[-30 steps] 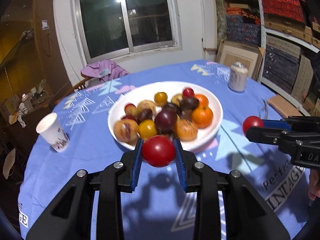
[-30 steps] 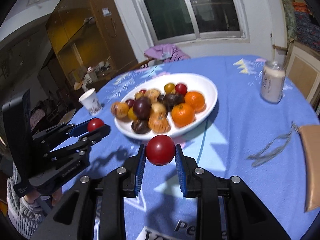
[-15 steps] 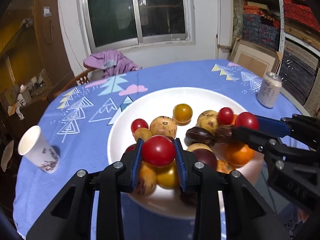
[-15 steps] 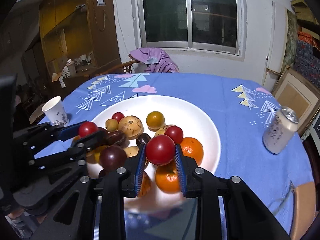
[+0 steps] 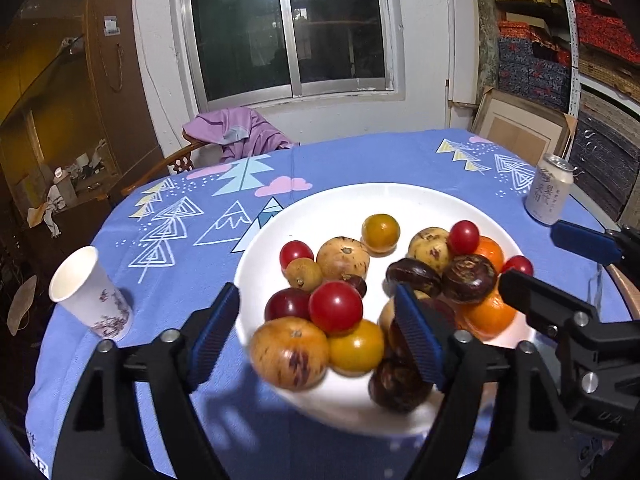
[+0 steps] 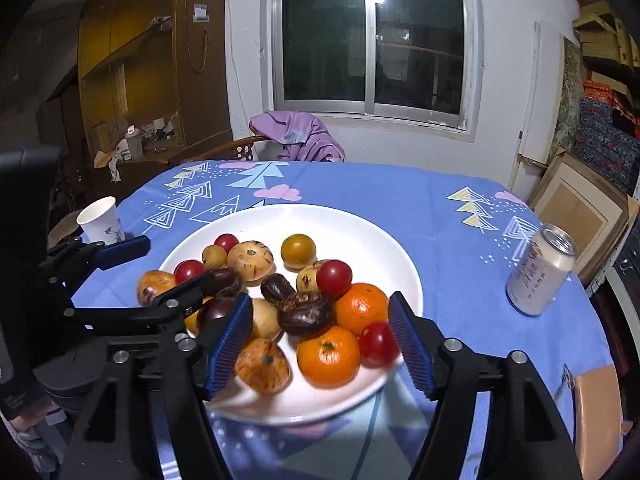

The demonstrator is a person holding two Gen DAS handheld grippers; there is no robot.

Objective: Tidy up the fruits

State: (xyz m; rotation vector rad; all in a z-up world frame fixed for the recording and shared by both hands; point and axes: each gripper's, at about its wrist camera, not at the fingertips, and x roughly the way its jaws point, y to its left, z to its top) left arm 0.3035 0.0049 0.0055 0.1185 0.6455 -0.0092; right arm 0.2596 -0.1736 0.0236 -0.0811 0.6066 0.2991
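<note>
A white plate on the blue tablecloth holds a pile of several fruits: oranges, yellow and brown ones, dark purple ones and small red tomatoes. My left gripper hovers over the plate's near left part, its jaws opening. A red tomato rests on the pile between the pads, touching neither. My right gripper stands over the plate's near right part, jaws also opening. Another red tomato lies beside an orange, close to the right pad. Each gripper shows in the other's view, left gripper and right gripper.
A paper cup stands left of the plate and a drink can to its right. A chair with a purple garment sits behind the table. A brown flat thing lies at the table's right edge. Shelves fill the right wall.
Both grippers came forward from the table's near side to above the plate, each carrying a red tomato. Both jaws have now spread and the tomatoes lie on the fruit pile.
</note>
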